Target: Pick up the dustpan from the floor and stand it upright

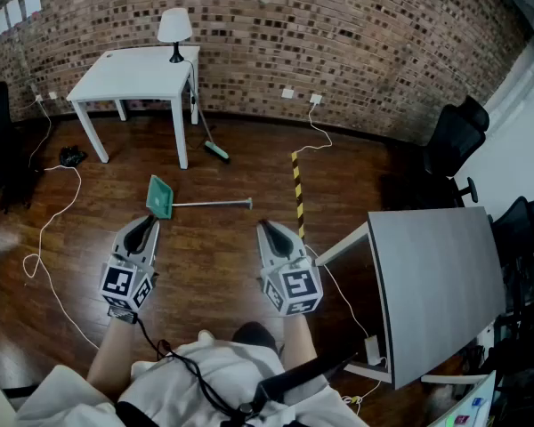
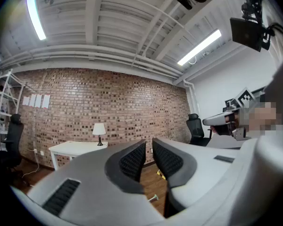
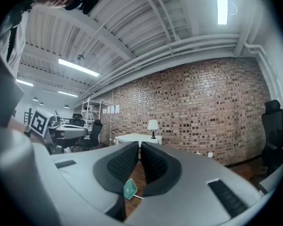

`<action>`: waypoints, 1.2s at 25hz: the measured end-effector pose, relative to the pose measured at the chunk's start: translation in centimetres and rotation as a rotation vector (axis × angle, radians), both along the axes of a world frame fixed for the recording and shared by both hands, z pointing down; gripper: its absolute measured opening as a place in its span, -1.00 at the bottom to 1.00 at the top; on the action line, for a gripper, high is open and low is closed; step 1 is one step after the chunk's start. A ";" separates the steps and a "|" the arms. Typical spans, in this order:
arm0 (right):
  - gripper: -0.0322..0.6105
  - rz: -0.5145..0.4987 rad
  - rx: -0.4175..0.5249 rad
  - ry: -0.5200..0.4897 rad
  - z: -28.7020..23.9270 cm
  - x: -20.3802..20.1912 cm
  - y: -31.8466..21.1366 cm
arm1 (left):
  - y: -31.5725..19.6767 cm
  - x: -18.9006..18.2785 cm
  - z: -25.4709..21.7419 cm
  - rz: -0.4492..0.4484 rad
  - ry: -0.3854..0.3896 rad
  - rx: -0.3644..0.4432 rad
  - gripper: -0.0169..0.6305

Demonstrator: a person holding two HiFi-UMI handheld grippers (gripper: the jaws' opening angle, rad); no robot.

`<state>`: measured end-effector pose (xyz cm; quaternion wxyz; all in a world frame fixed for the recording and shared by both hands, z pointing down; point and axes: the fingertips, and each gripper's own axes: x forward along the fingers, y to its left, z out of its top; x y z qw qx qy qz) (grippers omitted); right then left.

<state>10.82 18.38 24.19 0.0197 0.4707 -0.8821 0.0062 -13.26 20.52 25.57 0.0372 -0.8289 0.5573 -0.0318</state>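
The dustpan lies flat on the wooden floor: its green pan [image 1: 160,197] is at the left and its long grey handle [image 1: 215,204] runs to the right. Both grippers are held level above the floor, short of it. My left gripper [image 1: 145,226] is just in front of the pan. My right gripper [image 1: 267,229] is near the handle's free end. In the left gripper view the left gripper [image 2: 148,143] is shut on nothing, with only a thin slit between its pads. The right gripper [image 3: 139,147] is likewise shut and empty, and the green pan [image 3: 129,188] shows below its jaws.
A white table [image 1: 116,80] with a lamp [image 1: 174,32] stands against the brick wall, and a broom [image 1: 212,143] leans at its leg. A yellow-black strip [image 1: 297,194] and cables [image 1: 46,229] lie on the floor. A grey desk [image 1: 436,287] and office chairs [image 1: 454,136] stand at right.
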 end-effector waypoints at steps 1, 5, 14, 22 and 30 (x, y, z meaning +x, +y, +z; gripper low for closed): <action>-0.82 0.003 0.008 0.000 -0.1 -0.5 -0.3 | -0.4 -0.4 0.0 0.008 0.001 0.002 -0.74; -0.82 0.011 0.029 -0.004 -0.2 -1.6 -1.5 | -2.2 -1.1 0.3 0.036 -0.003 -0.005 -0.69; -0.68 0.030 0.027 0.014 2.4 -2.1 -10.6 | -10.5 -1.4 3.8 0.046 -0.056 -0.065 -0.65; -0.68 -0.020 -0.031 -0.023 4.5 -1.3 -26.6 | -25.0 -0.5 5.1 0.031 -0.077 -0.098 -0.65; -0.67 -0.063 -0.021 -0.034 4.0 -2.5 -37.7 | -34.4 -1.2 5.6 0.047 -0.107 -0.107 -0.65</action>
